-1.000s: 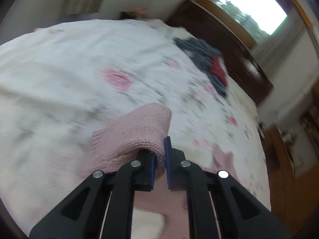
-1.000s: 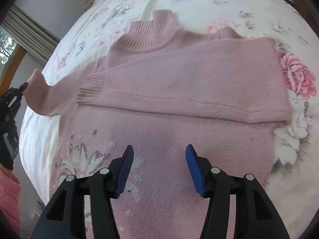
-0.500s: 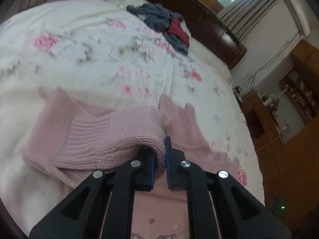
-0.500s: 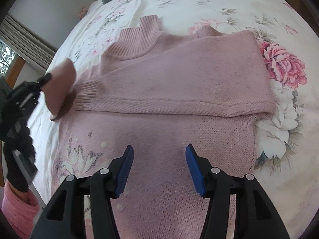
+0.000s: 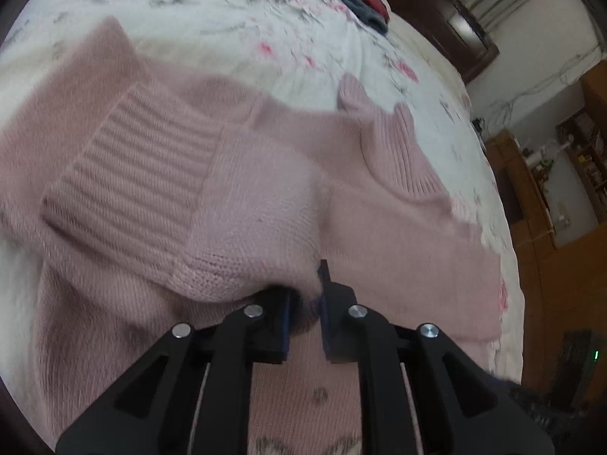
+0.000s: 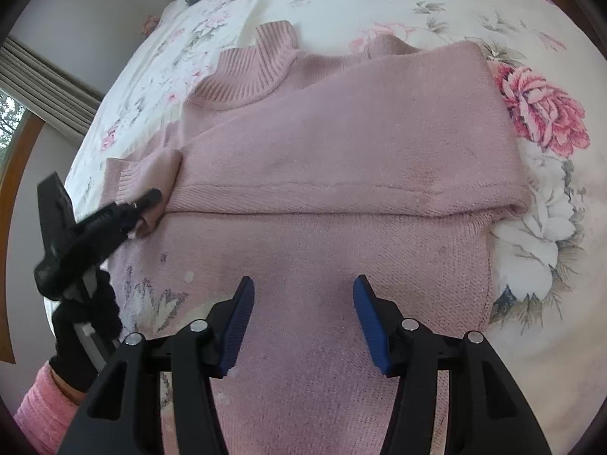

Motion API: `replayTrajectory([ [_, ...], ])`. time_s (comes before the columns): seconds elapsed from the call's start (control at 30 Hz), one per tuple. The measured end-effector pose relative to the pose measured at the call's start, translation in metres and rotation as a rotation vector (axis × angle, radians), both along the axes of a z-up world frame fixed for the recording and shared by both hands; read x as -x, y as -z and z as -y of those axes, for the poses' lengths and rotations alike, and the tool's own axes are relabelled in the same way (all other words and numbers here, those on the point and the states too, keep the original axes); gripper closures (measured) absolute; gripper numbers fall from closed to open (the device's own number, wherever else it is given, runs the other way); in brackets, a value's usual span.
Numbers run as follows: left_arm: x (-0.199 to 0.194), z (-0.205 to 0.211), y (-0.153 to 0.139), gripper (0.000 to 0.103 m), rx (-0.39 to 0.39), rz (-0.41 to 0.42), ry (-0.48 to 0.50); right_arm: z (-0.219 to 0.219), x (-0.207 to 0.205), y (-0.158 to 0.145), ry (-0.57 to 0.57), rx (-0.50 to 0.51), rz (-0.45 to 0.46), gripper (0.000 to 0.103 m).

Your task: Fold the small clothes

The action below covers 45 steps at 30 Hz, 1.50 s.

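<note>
A: Left wrist view: status?
B: Our left tongs [image 5: 305,303] were clamped on the pink sweater's [image 5: 398,235] sleeve [image 5: 159,189], held over its body on the bed [image 5: 265,19].

A: Right wrist view?
B: Our right tongs [image 6: 301,318] stood wide apart, empty, above the sweater's lower body.

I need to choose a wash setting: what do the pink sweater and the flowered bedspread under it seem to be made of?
The pink sweater looks like a soft, matte knit, perhaps wool or acrylic: stitch rows show, with ribbing at the collar and the cuff that the left gripper holds. The flowered bedspread looks like smooth, printed woven cloth, possibly cotton; its fibre cannot be told.
</note>
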<state>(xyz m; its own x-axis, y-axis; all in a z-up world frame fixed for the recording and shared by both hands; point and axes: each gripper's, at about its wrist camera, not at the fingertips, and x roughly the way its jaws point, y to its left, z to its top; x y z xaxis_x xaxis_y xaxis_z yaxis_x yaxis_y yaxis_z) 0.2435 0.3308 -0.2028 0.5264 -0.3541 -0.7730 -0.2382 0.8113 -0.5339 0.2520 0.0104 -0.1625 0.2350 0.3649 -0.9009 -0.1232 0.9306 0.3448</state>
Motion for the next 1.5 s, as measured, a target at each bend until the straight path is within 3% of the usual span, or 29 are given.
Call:
replayTrajectory([
  [0.17,0.037,-0.02,-0.028,0.082,0.085,0.021,0.089,-0.022,-0.014,-0.013,-0.04,-0.036,0.0,0.048],
  [0.27,0.052,-0.06,-0.058,0.073,-0.022,0.099,0.0,-0.049,-0.03,-0.02,-0.074,-0.074,-0.009,0.047],
  [0.33,0.043,-0.087,-0.064,0.073,-0.122,0.076,-0.069,-0.077,-0.044,-0.021,-0.099,-0.118,-0.024,0.045],
  [0.47,0.018,-0.117,-0.041,0.075,-0.246,-0.052,-0.126,-0.129,-0.069,-0.006,-0.117,-0.179,-0.11,0.044],
  [0.6,0.009,-0.128,-0.012,0.075,-0.229,-0.12,-0.125,-0.165,-0.088,0.018,-0.104,-0.205,-0.188,0.044],
  [0.77,0.006,-0.123,-0.007,0.075,-0.29,-0.102,-0.099,-0.194,-0.094,0.046,-0.105,-0.212,-0.26,0.044],
  [0.8,0.007,-0.121,-0.008,0.075,-0.305,-0.1,-0.088,-0.197,-0.094,0.05,-0.107,-0.21,-0.264,0.046],
  [0.83,0.007,-0.122,-0.01,0.074,-0.306,-0.1,-0.081,-0.201,-0.094,0.054,-0.11,-0.204,-0.262,0.058],
  [0.87,0.008,-0.122,-0.012,0.074,-0.301,-0.102,-0.08,-0.202,-0.093,0.055,-0.113,-0.2,-0.262,0.07],
  [0.93,0.009,-0.122,-0.018,0.074,-0.288,-0.098,-0.085,-0.202,-0.092,0.053,-0.126,-0.201,-0.249,0.084],
  [0.97,0.01,-0.121,-0.025,0.074,-0.289,-0.083,-0.092,-0.201,-0.092,0.049,-0.137,-0.205,-0.235,0.086],
  [1.1,0.01,-0.112,-0.053,0.073,-0.304,-0.002,-0.084,-0.185,-0.089,0.011,-0.165,-0.234,-0.13,0.087],
  [1.23,-0.006,-0.087,-0.057,0.073,-0.343,0.004,-0.032,-0.148,-0.089,-0.025,-0.146,-0.194,-0.032,0.087],
  [1.33,-0.017,-0.067,-0.045,0.073,-0.387,-0.032,0.002,-0.123,-0.092,-0.026,-0.121,-0.142,-0.02,0.087],
  [1.5,-0.025,-0.055,-0.014,0.074,-0.398,-0.121,0.006,-0.097,-0.098,0.005,-0.067,-0.096,-0.082,0.086],
])
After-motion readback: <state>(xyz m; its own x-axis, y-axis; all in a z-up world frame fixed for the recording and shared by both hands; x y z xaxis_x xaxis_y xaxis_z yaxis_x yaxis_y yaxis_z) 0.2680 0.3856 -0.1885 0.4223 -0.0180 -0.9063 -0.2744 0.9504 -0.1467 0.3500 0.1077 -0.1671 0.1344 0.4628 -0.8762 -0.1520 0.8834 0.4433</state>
